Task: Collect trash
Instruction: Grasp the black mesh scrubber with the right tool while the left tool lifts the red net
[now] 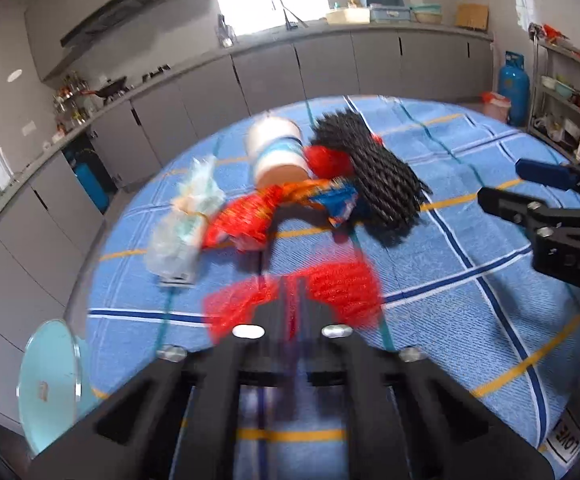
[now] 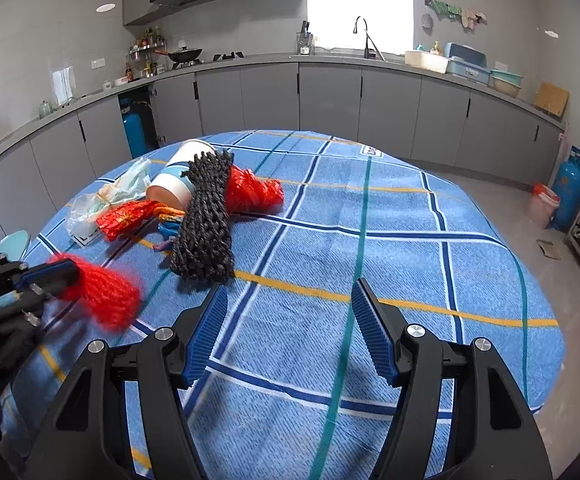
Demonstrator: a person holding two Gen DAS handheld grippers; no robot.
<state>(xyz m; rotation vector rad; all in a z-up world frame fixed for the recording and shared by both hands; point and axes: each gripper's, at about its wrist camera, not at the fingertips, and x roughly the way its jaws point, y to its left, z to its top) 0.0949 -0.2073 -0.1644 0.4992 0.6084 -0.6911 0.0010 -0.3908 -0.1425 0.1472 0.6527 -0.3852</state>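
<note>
Left hand-held gripper (image 2: 72, 274) is clamped on a red mesh net bag (image 2: 104, 298), blurred, at lower left of the right wrist view; the bag hangs off the fingertips over the bench (image 2: 410, 280). Right hand-held gripper (image 2: 290, 320) has jaws spread wide, nothing between them, over bare blue checked cloth. Trash pile sits upper left on the bench: paper cup (image 2: 182, 176), black mesh (image 2: 206, 220), red wrapper (image 2: 124, 218), clear plastic bag (image 2: 86, 206).
</note>
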